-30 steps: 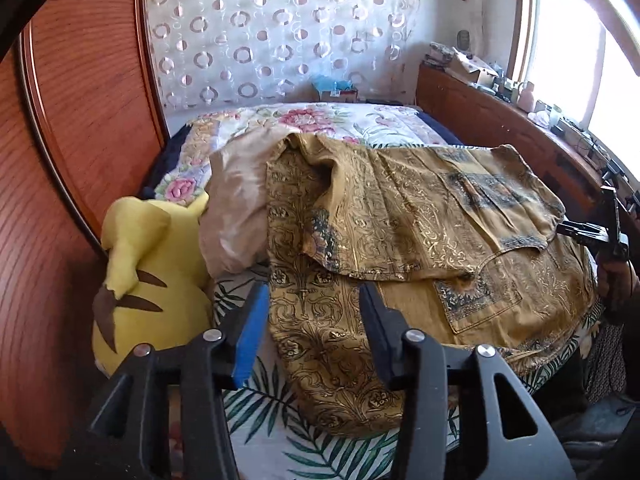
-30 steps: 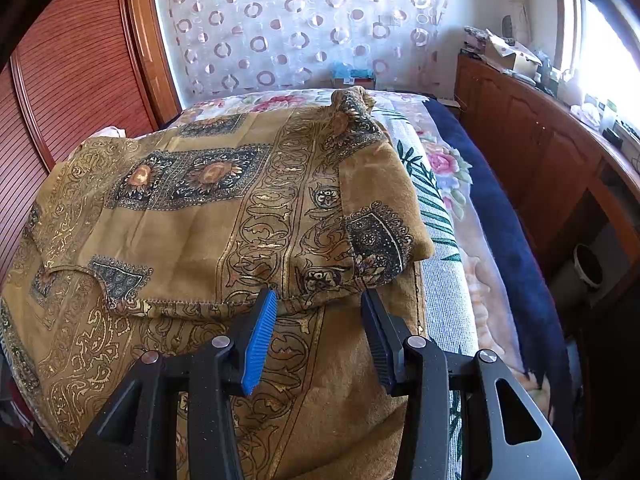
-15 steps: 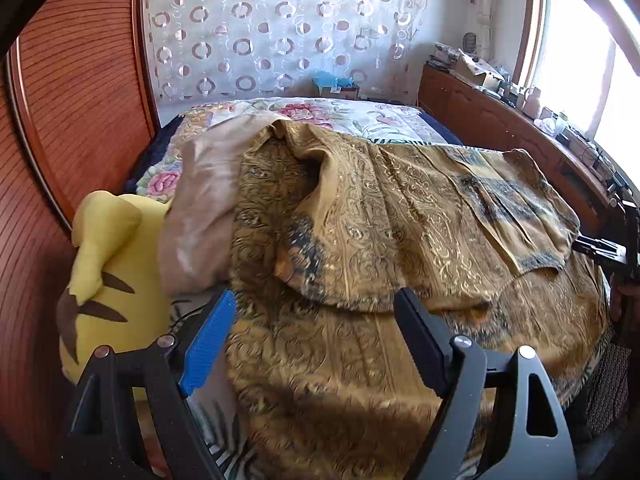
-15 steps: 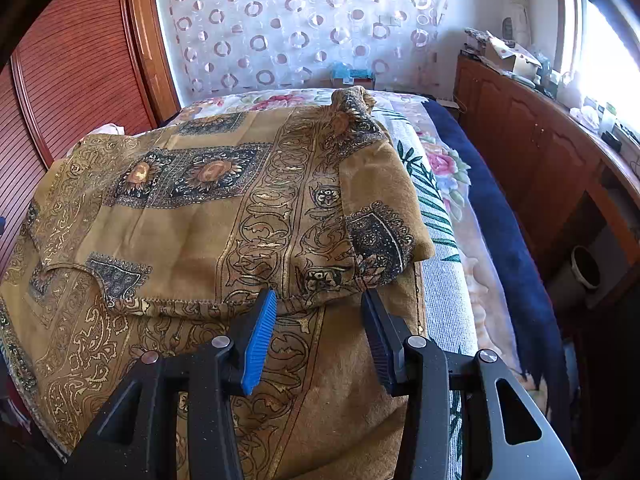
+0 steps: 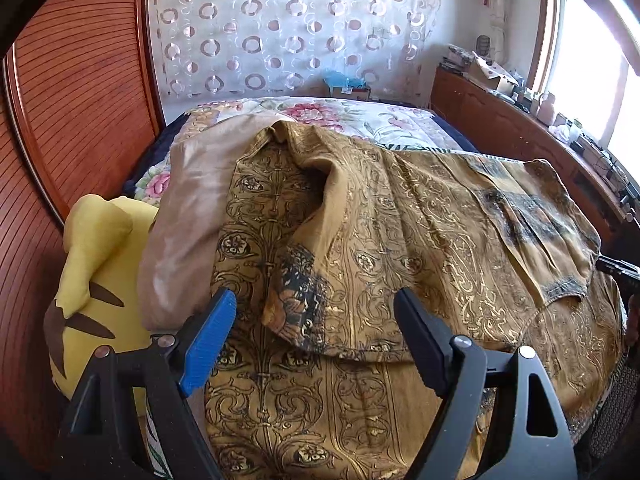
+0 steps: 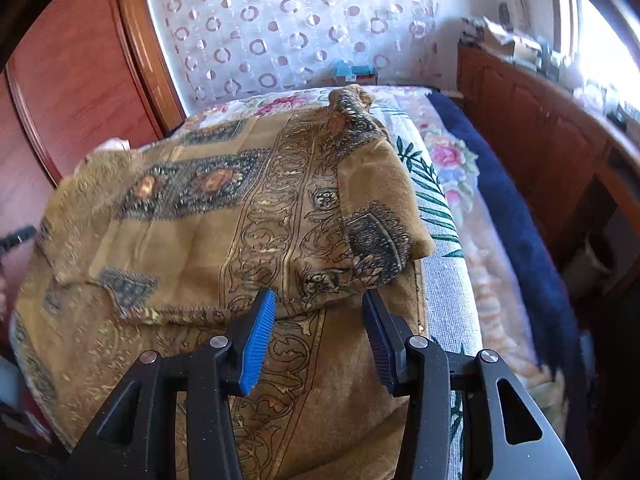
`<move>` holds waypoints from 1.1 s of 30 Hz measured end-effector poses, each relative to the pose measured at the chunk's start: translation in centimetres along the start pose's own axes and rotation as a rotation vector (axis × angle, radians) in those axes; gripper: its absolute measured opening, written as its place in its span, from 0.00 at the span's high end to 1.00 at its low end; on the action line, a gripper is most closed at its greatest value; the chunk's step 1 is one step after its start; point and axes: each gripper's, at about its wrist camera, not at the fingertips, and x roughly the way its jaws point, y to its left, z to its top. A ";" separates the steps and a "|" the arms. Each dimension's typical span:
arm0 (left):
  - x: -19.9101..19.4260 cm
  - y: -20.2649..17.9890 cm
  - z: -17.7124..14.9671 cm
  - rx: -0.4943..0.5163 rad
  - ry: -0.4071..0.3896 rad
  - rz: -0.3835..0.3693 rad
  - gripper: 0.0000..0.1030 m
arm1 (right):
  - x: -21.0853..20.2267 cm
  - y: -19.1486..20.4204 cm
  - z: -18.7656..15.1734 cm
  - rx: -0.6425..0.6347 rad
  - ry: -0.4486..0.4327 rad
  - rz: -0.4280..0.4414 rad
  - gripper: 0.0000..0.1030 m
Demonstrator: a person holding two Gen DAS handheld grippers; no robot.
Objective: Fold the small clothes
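On the bed (image 5: 400,120), the left gripper (image 5: 316,320) is hovering with its jaws standing wide apart and nothing pinched between them; the folded-over edge of the mustard-gold patterned garment (image 5: 400,232) is lying just below and beyond its fingertips, with a dark printed cuff (image 5: 300,296) showing between the two fingers. The right gripper (image 6: 318,312) is holding its jaws partly apart, also gripping nothing; the hem of the garment's upper layer (image 6: 248,216) is sitting right at its fingertips, though whether the pads are touching the cloth cannot be told.

The garment is spreading over most of the near part of the bed, one layer folded back onto another, a sleeve (image 6: 380,216) reaching toward the bed's right edge in the right wrist view. Beside the garment on its left, in the left wrist view, a pale beige cloth (image 5: 188,216) is lying partly under it, and a yellow plush toy (image 5: 92,280) is sitting against the wooden panel (image 5: 80,100). Beyond the garment, a floral bedspread (image 5: 320,112) is running toward a white curtain with ring patterns (image 5: 280,28). A wooden cabinet (image 5: 520,136) is lining the right side under a bright window.
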 end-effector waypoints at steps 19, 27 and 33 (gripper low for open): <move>2.1 -0.5 0.9 0.056 0.039 -0.007 0.54 | 3.3 -1.5 4.2 -0.022 0.046 -0.095 0.54; 2.4 -1.0 0.0 0.098 0.056 -0.005 0.80 | 2.5 0.4 4.3 -0.120 -0.007 -0.055 0.95; 1.0 -1.9 0.1 0.118 0.024 -0.035 0.96 | 0.7 1.0 4.1 -0.120 -0.093 -0.024 0.96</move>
